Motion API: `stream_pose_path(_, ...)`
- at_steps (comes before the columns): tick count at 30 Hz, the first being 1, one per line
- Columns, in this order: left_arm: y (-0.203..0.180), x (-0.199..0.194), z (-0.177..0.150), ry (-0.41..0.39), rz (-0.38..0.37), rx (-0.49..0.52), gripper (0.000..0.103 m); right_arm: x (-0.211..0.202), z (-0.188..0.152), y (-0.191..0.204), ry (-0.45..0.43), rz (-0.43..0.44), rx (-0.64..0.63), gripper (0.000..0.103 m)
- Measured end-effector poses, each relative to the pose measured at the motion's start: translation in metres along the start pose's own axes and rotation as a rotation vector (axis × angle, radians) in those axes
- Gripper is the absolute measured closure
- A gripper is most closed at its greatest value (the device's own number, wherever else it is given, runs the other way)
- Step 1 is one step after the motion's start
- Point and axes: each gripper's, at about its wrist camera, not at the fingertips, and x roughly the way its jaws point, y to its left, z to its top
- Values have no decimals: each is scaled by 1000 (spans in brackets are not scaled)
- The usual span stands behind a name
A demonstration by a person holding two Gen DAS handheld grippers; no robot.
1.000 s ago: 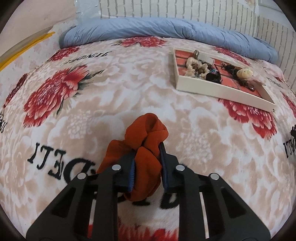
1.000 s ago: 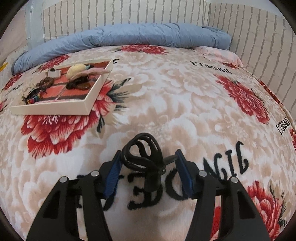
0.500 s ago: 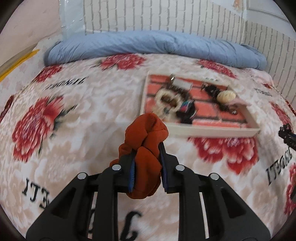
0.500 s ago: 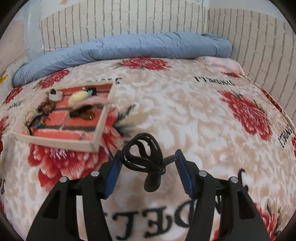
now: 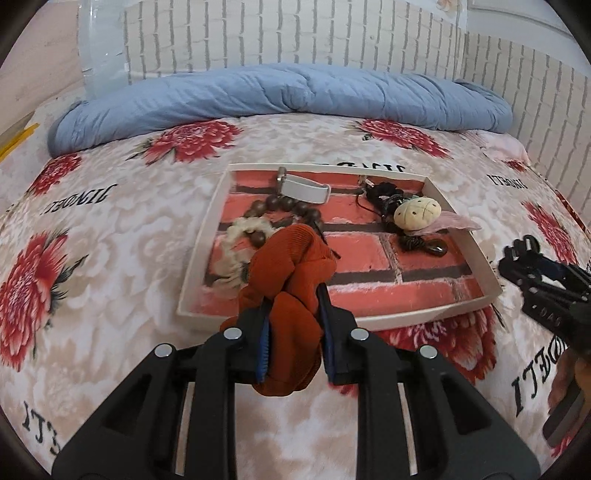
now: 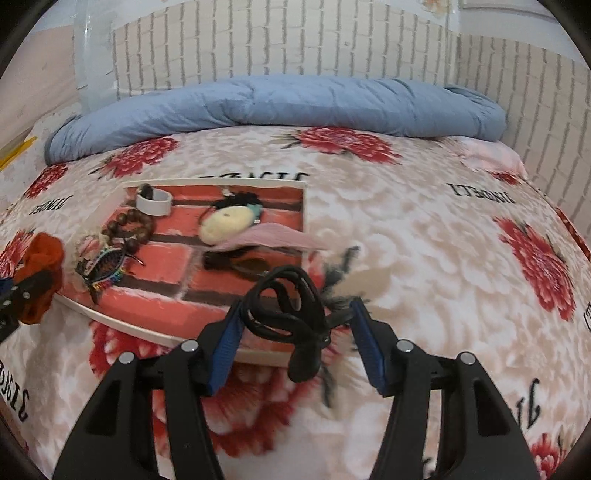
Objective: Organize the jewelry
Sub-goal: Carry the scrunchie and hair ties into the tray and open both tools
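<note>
Rust-orange cloth, a scrunchie (image 5: 291, 295), is pinched between the closed jaws of the left gripper (image 5: 293, 325), evidently so it can be dropped in the tray (image 5: 199, 266) just ahead. A black hair tie (image 6: 286, 314) is spanned by the half-spread jaws of the right gripper (image 6: 295, 336), held at the tray's near corner. Beads (image 6: 129, 227) and a white cuff (image 6: 153, 201) are already laid inside. The tray is set on a floral blanket (image 5: 110, 258), backed by a blue duvet (image 5: 295, 92) and a brick-papered wall (image 5: 295, 33).

Bare front half of tray (image 5: 476, 302), beads (image 5: 291, 206) and cream ornament (image 5: 417, 212) crowding the back
</note>
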Motion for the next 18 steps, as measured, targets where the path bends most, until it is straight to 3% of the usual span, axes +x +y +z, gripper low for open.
stream_pose_path(18, 9, 60, 15, -28, 64, 23, 82, 64, 5, 32, 41, -9, -10, 46)
